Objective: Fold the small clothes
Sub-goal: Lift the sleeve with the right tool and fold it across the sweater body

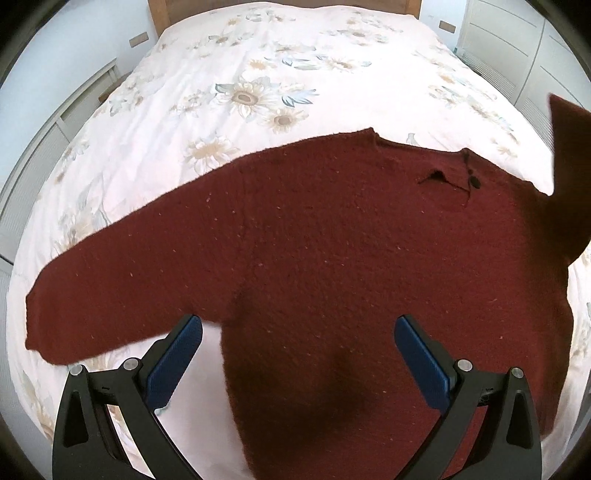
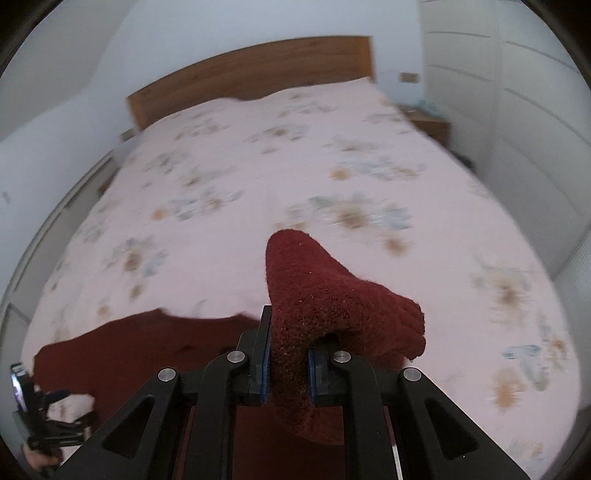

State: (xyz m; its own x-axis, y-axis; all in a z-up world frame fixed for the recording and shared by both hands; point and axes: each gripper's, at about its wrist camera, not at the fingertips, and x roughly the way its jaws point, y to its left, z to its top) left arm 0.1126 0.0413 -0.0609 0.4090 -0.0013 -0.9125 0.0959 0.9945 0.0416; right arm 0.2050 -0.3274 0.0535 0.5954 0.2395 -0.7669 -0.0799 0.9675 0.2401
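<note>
A dark red sweater (image 1: 332, 240) lies flat on the bed (image 1: 229, 74). Right tongs (image 2: 288, 354) clench its raised right sleeve (image 2: 314, 291); left tongs (image 1: 298, 343) hover released over the hem.

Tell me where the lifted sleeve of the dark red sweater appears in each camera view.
Left wrist view: the sleeve rises at the right edge, beyond the sweater's body.
Right wrist view: the sleeve sits centre, pinched in the right tongs.
Shared landmark: the wooden headboard.
</note>
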